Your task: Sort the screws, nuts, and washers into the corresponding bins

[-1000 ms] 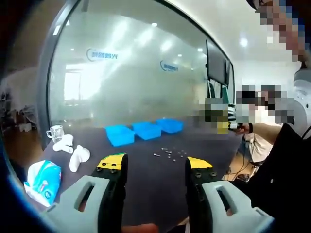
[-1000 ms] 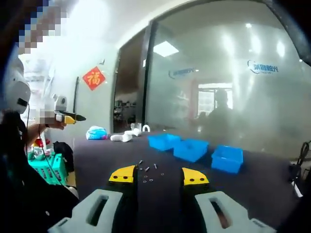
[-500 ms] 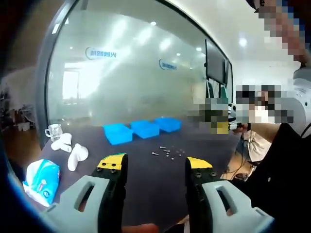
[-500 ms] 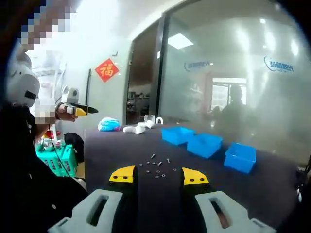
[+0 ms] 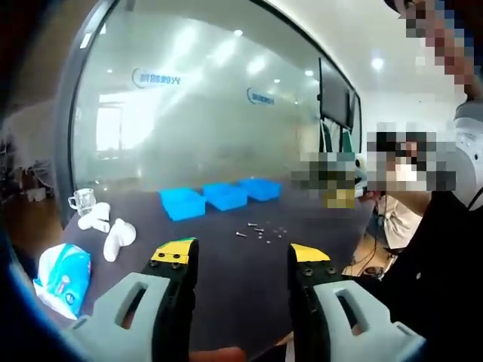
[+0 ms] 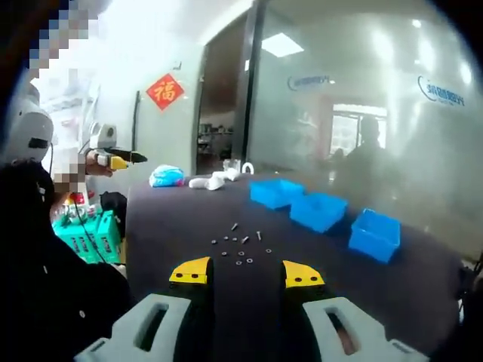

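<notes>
Three blue bins (image 5: 215, 197) (image 6: 321, 211) stand in a row on the dark table (image 5: 249, 279). Small screws, nuts and washers (image 5: 260, 230) (image 6: 240, 245) lie scattered on the table in front of the bins. My left gripper (image 5: 240, 258) is open and empty, held above the near table edge, well short of the hardware. My right gripper (image 6: 247, 273) is open and empty too, just short of the scattered parts. The left gripper (image 6: 113, 158) appears at the left of the right gripper view, held in a person's hand.
White pipe fittings (image 5: 113, 235) (image 6: 207, 181), a glass mug (image 5: 81, 200) and a blue-white packet (image 5: 64, 275) (image 6: 166, 176) lie at one end of the table. A glass wall (image 5: 204, 121) stands behind it. A green basket (image 6: 87, 234) sits beside the table.
The right gripper view has shifted: the hardware and bins sit closer and lower in front of the jaws. The left gripper view has drifted slightly. Both grippers stay open.
</notes>
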Available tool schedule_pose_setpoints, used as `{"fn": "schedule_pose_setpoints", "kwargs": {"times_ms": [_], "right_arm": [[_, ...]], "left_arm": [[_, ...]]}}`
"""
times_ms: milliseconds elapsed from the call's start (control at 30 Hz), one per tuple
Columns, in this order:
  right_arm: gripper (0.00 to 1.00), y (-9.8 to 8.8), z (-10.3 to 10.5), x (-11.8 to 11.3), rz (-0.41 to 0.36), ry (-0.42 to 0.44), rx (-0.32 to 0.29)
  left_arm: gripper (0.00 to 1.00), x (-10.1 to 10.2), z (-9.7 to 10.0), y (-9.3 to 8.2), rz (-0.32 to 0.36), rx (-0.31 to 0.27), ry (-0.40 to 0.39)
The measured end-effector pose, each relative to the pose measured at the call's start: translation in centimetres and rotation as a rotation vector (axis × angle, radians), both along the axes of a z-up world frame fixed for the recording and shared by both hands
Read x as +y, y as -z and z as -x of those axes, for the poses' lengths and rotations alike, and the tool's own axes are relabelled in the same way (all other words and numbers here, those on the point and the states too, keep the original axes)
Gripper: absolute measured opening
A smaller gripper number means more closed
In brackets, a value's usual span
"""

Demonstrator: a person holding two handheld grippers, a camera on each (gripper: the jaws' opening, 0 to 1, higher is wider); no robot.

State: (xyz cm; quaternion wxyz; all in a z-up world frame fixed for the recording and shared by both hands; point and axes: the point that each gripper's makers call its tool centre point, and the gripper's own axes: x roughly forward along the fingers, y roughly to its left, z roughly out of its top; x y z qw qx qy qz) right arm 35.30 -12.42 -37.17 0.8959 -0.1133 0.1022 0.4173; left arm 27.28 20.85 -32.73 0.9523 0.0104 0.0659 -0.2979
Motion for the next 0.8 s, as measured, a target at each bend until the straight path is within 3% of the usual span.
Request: {"fn": "schedule_pose_setpoints", "kwargs": {"times_ms": [300,800], "right_arm": [[0.30,-0.2,-1.4,2.6,0.078,-0.053,0.029],[0.29,1.1,-3.2,6.3,0.238,-0.145,0.111]], "left_arm": [[0.47,0.0,0.1,-0.1,0.002,-0.002,-0.001],[0.47,0.5,0.6,0.2,0.000,0.000,-0.013]]}}
